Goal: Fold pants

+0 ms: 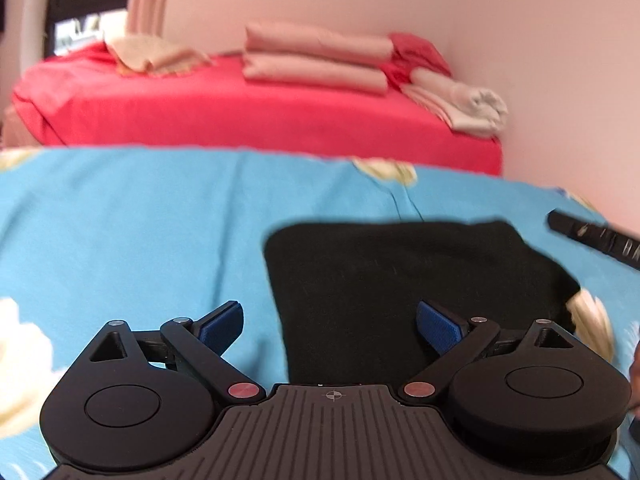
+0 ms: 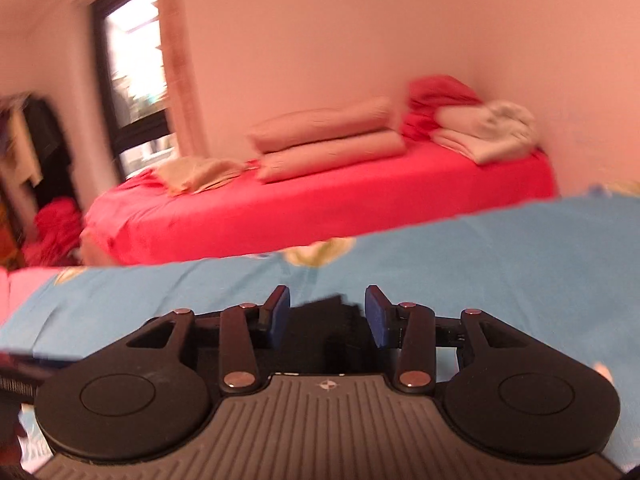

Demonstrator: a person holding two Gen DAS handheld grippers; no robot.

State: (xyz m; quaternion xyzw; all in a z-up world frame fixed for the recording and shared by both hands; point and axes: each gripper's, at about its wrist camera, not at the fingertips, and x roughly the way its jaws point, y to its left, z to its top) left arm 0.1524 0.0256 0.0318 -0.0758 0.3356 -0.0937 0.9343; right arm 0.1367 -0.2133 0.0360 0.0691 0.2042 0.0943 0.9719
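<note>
Only leftward: whole folded black pants, both hand-held grippers spread.

The left gripper is seen at the bottom of the left wrist view, its two black linkage arms spread wide and its blue pads held far apart, with nothing pressed between them; it is pitched downward. At the right edge of that view a black ribbed finger of the right gripper is seen reaching in. In the right wrist view the right gripper fills the lower half of the frame, its blue pads set partly apart and facing each other; dark cloth shows in the gap between them, but no pad is seen pressing on it
</note>
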